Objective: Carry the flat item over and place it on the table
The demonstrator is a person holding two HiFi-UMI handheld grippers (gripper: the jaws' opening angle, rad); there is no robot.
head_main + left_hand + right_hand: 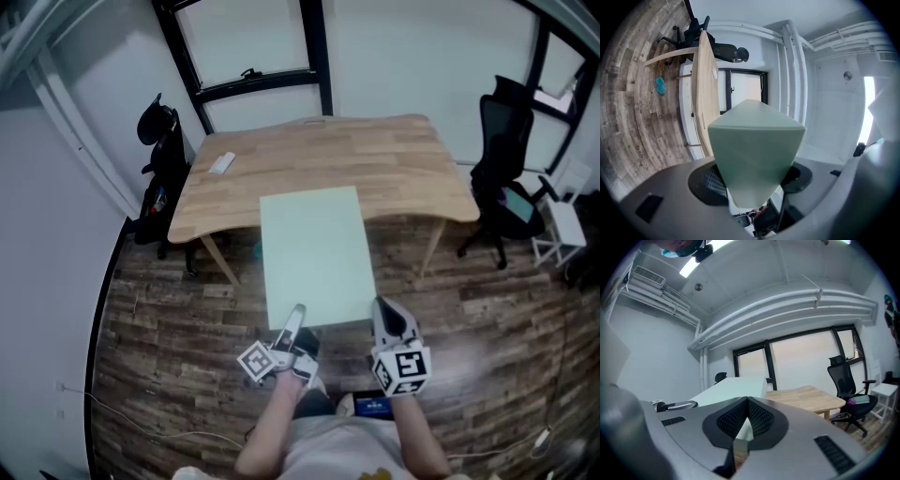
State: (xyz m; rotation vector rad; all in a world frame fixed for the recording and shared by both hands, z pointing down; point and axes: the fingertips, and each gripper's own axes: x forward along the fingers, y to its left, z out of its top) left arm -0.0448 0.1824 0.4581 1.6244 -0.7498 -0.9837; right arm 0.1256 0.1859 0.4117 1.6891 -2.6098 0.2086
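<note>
Pale green flat board (317, 253), rectangular, plain, thin. Carried roughly level, long side pointing away from the person. Near short edge pinched at its two corners by the left gripper (297, 314) and the right gripper (382, 307), fingers closed on it. Far end reaching over the curved front edge of the light wooden worktop (403, 159); touching it or not, unclear. Near half above the floor.

dark plank floor (159, 319), black chair (502, 178), pale wall (47, 234).
</note>
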